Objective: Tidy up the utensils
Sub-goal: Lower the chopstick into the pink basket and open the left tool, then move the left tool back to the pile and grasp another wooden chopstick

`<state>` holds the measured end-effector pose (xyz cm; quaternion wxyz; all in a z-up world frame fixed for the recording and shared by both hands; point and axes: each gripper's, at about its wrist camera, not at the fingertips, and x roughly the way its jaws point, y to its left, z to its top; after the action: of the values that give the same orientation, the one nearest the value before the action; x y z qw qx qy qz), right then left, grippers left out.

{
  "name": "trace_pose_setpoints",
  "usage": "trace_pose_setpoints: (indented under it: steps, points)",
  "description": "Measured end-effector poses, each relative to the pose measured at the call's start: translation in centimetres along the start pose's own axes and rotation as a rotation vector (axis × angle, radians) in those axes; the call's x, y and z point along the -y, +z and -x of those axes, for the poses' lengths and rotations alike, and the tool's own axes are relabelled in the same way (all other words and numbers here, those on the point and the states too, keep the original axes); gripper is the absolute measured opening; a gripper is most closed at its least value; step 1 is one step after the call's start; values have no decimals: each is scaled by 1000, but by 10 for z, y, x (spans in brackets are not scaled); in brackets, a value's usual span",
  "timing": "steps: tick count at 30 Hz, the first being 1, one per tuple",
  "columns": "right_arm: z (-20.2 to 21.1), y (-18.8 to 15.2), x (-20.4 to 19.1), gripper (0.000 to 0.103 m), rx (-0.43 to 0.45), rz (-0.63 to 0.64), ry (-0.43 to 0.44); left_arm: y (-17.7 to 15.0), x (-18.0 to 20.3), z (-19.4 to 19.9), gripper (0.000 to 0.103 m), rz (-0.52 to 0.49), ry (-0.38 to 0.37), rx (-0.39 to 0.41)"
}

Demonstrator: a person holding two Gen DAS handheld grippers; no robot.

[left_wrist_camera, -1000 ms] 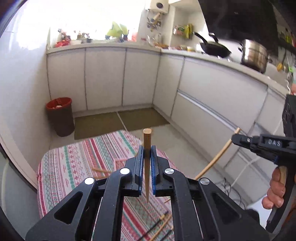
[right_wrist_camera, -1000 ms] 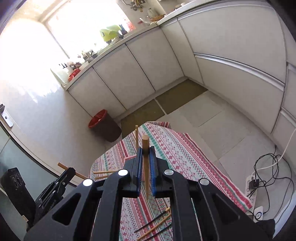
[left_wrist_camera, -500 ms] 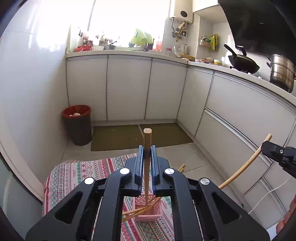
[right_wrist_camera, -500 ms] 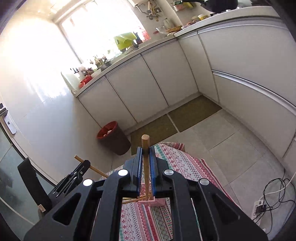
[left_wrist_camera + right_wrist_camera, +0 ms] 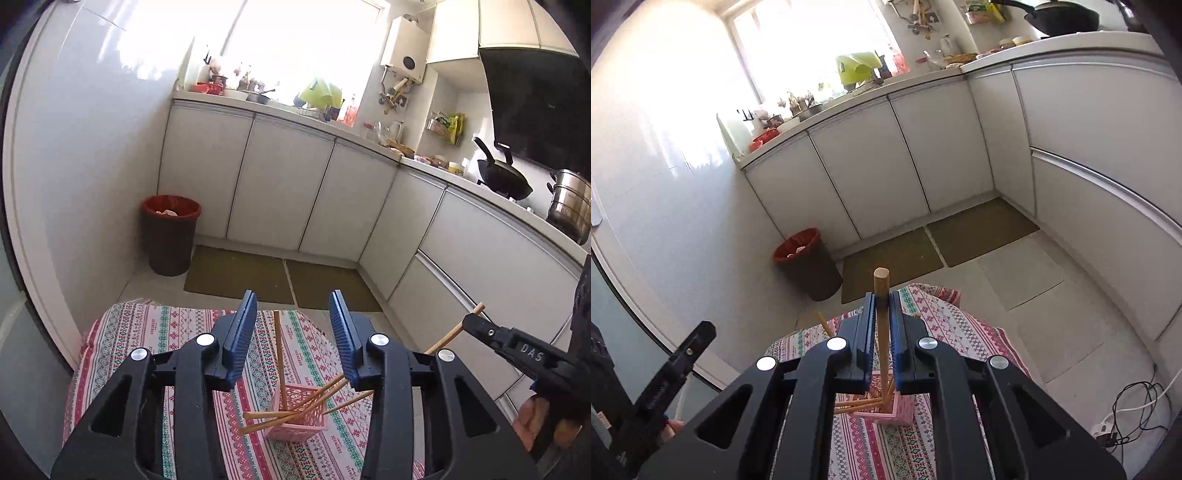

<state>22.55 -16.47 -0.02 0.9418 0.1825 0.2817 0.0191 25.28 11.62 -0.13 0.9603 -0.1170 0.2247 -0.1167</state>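
Standing nearly upright at lower centre of the left wrist frame, one chopstick (image 5: 279, 358) rests with its tip inside the pink basket (image 5: 297, 417), framed by the left gripper (image 5: 293, 332), whose jaws are spread wide and hold nothing. Several more chopsticks (image 5: 295, 410) lie slanted across the basket, some ends projecting past its rim. The basket sits on the patterned tablecloth (image 5: 147, 339).

The right gripper (image 5: 882, 325), at lower centre of its own frame, is clamped tight on a second chopstick (image 5: 881, 314), held upright above the basket (image 5: 886, 406).

Risks, as judged:
- The freed chopstick leans on little; it may topple out over the low rim.
- Lowering the second stick onto the crossed ones may jam it or lever them out.
- The basket looks light; a sideways push may tip it.

Surroundings: a red-lined waste bin (image 5: 170, 232) at left of centre, white cabinets (image 5: 280, 184) across the middle, a wok (image 5: 502, 177) and a steel pot (image 5: 570, 210) at right. None obstructs the basket.
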Motion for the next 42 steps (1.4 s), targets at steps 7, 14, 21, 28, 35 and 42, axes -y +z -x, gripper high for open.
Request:
trace_pose_setpoints:
  steps: [7,14,21,28,35,42]
  points:
    - [-19,-19,-13,8,-18,55,-34,-1,-8,0,38,-3,16,-8]
    - [-42,-37,-17,11,-73,64,-36,0,-18,-1,41,17,37,-18]
    - [-36,-41,-16,32,-93,56,-53,-4,-14,0,52,-16,56,-48]
    - [-8,-47,-7,66,-58,41,-89,-14,1,13,78,-62,73,-45]
    - [12,-59,4,81,-39,47,-174,-36,15,14,89,-110,98,-88]
    - [31,-75,8,90,-23,120,-260,-54,27,15,95,-180,117,-126]
